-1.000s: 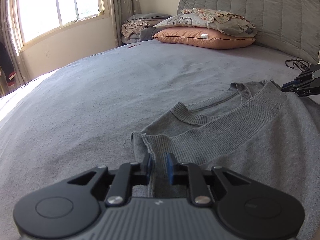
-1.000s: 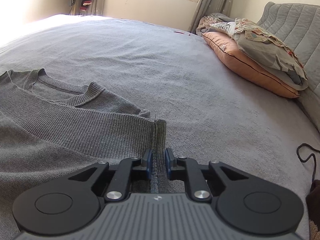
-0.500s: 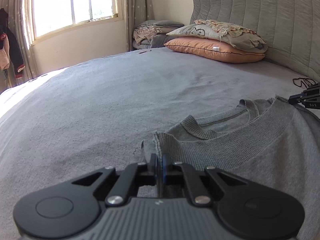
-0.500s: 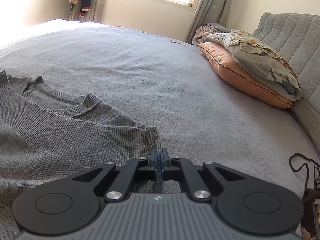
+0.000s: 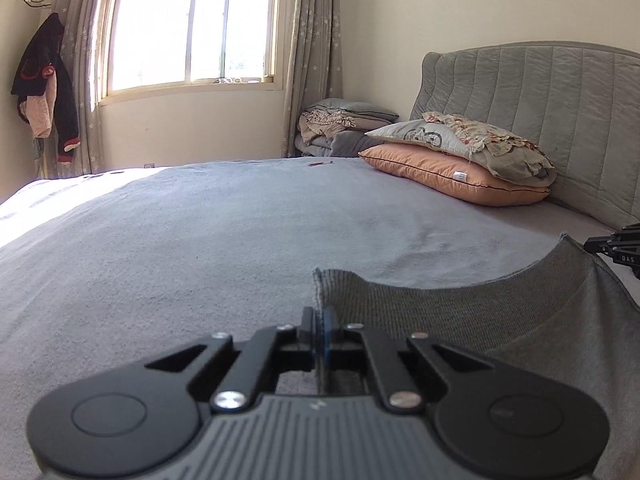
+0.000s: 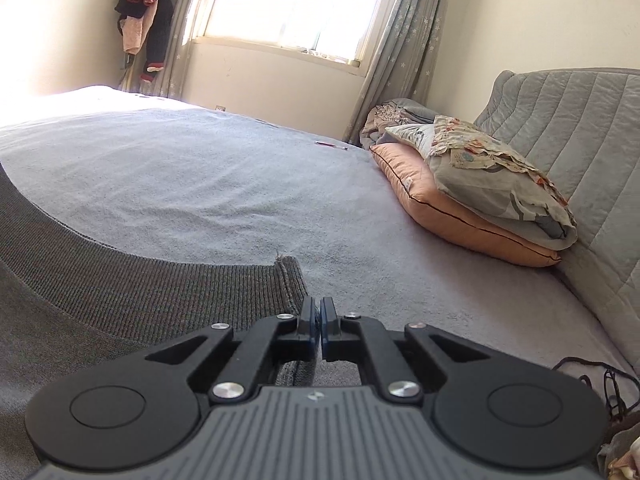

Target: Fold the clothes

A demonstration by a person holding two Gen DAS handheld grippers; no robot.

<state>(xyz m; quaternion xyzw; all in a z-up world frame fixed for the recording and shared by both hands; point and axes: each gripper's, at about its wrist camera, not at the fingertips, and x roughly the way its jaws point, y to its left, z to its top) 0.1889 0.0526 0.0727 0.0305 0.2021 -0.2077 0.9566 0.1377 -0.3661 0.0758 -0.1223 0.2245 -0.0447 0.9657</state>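
Note:
A grey knit sweater (image 5: 480, 320) is lifted by its ribbed hem off the grey bed (image 5: 200, 240). My left gripper (image 5: 319, 320) is shut on the hem's left corner, which sticks up between the blue pads. In the right wrist view my right gripper (image 6: 317, 312) is shut on the opposite corner of the sweater (image 6: 140, 292), whose ribbed band stretches away to the left. The right gripper's black body (image 5: 616, 246) shows at the far right edge of the left wrist view. The sweater's collar is hidden behind the raised hem.
Stacked pillows (image 5: 460, 160) lie against the padded headboard (image 5: 560, 100) at the right. Folded bedding (image 5: 336, 128) sits in the corner by the curtain. Clothes hang (image 5: 44, 92) beside the window. A dark cord (image 6: 600, 380) lies on the bed at the lower right.
Both grippers closed on the hem corners and rose, lifting the hem off the bed. The collar, seen earlier, is now hidden behind the raised fabric.

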